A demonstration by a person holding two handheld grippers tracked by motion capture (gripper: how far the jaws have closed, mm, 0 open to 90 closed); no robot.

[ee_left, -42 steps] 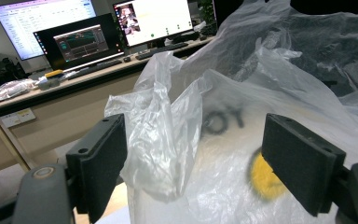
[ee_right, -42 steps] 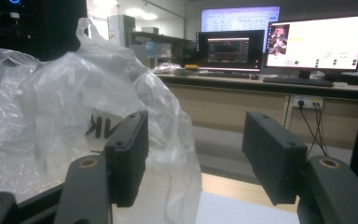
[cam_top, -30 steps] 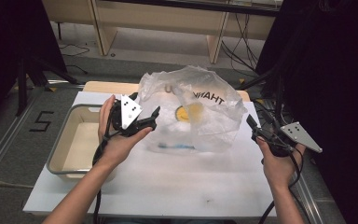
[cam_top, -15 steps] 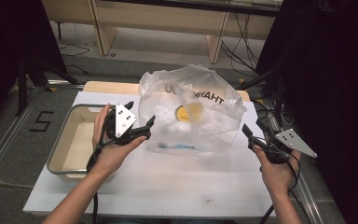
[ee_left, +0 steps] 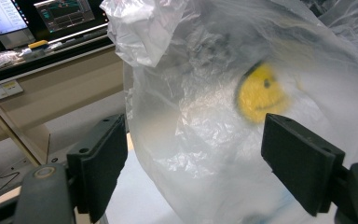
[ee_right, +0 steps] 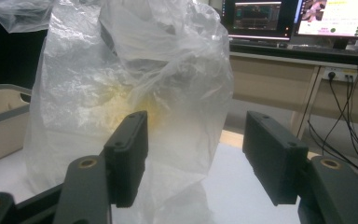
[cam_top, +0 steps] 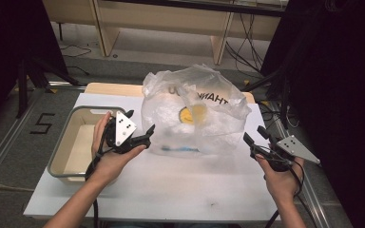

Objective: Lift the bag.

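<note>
Here, a clear plastic bag (cam_top: 195, 111) stands at the table's centre, its yellow smiley print (ee_left: 259, 92) facing nine o'clock. The left gripper (cam_top: 141, 127) at nine and right gripper (cam_top: 254, 135) at three flank it, jaws spread wide and empty, apparently poised to grasp both sides.

We note a translucent white bag (cam_top: 195, 114) bearing black lettering and a yellow smiley face (ee_left: 259, 92); the tray (cam_top: 57, 159) is beige with a grey rim.
</note>
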